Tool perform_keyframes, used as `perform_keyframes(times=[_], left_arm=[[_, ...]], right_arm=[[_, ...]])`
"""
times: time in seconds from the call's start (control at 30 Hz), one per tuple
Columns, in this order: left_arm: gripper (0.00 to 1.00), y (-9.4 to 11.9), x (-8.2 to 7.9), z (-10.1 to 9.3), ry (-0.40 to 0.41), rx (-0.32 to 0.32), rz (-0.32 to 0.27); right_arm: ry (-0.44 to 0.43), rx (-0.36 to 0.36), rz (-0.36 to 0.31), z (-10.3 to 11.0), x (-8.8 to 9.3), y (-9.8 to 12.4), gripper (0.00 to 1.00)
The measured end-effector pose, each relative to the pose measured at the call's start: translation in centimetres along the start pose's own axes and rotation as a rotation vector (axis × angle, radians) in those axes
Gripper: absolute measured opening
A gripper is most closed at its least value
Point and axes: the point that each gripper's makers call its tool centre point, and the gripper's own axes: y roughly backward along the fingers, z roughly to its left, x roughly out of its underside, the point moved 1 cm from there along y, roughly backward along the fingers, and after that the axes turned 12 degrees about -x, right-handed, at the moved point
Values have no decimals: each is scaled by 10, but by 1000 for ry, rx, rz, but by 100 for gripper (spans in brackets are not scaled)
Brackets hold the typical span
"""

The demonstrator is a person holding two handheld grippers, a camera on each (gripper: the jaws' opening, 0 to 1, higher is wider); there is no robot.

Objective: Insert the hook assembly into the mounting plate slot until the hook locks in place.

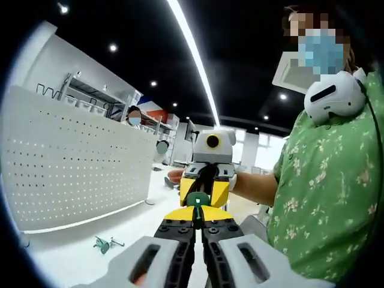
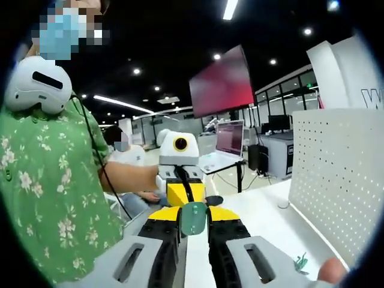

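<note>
We see the left gripper [image 1: 196,223] and right gripper [image 2: 194,219] meeting tip to tip, both clenched on one green hook [image 1: 197,200]. The left gripper view shows the white pegboard [image 1: 78,168] at left with a second green hook [image 1: 103,243] lying near it; the right gripper view shows what may be that piece [image 2: 300,261] blurred.

Small green hook assembly [image 1: 197,200] upright between two facing jaw tips; white perforated mounting plate [image 1: 78,162] alongside.

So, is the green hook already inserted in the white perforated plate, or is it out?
Out. The green hook sits pinched between both pairs of jaws, apart from the perforated plate standing beside.
</note>
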Motion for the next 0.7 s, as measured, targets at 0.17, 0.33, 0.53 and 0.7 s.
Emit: perform_keyframes(times=[0.17,0.33,0.53,0.7], left_arm=[[2,0,2,6,2,-36,4],[2,-1,2,13,12,-83,-10],[2,-2,0,22,23,-146,-26],[2,-2,-4,29,21,-203,-41]], right_arm=[[-1,25,-8,-5,-1,3,16],[-7,44,-8,-10,1,5,18],[-2,102,-12,-21,1,9,19],[15,160,-15,-30,0,14,19]])
